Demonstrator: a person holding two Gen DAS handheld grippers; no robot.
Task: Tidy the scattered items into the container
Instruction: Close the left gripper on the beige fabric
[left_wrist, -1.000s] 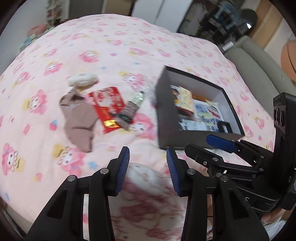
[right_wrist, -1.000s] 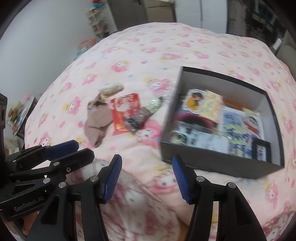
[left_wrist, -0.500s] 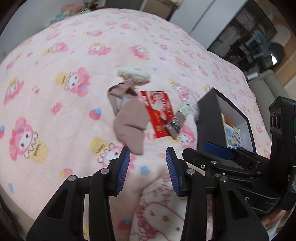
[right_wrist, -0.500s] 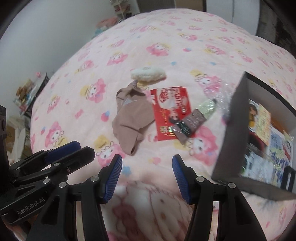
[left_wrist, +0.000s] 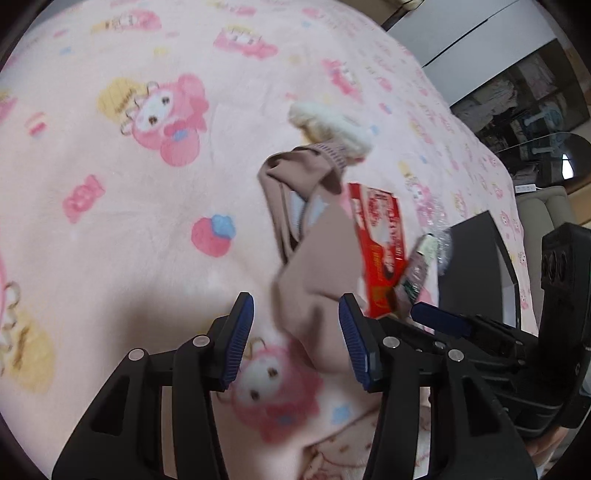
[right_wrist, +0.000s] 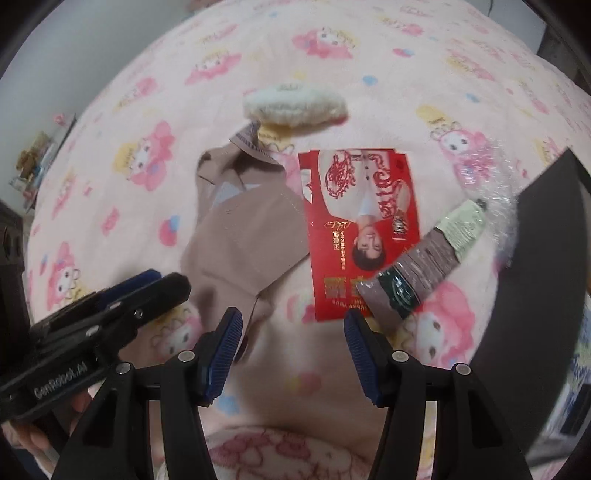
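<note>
A crumpled brown cloth (left_wrist: 317, 266) lies on the pink blanket, and its lower end reaches in between the fingers of my left gripper (left_wrist: 297, 339). The jaws are opening and the pads stand clear of the cloth. Beside the cloth lie a red printed packet (right_wrist: 362, 221), a brown and pale green tube (right_wrist: 424, 258) and a white fluffy piece (right_wrist: 295, 107). My right gripper (right_wrist: 293, 347) hangs open just below the packet's lower edge, with only blanket between its fingers. The black box (right_wrist: 546, 258) stands at the right, its inside mostly out of view.
Crinkled clear plastic (right_wrist: 495, 184) lies between the tube and the box. The pink cartoon-print blanket (left_wrist: 110, 184) covers a bed and stretches wide to the left. The two grippers are close side by side: the left gripper (right_wrist: 159, 286) also shows in the right wrist view.
Both grippers have moved left, away from the box, and come down close over the scattered items. The left jaws have widened a little, with the brown cloth now between them.
</note>
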